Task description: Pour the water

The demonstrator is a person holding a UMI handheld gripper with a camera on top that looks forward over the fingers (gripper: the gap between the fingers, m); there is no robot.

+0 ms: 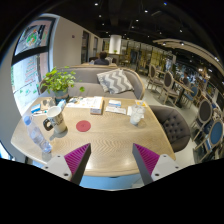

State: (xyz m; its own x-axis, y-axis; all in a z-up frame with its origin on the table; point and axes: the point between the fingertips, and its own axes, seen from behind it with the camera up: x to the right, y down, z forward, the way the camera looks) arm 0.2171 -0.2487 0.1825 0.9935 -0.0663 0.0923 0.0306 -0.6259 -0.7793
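Observation:
My gripper is open above the near edge of a round wooden table, with nothing between its magenta pads. Well ahead and to the left, a clear plastic water bottle stands near the table's left rim. Beyond it sits a light mug with a dark band. A small dark red coaster lies just right of the mug. A pale cup stands on the table's far right side.
A potted green plant stands at the table's far left. Papers or books lie along the far edge. A grey sofa with a patterned cushion is behind, and a grey chair is at the right.

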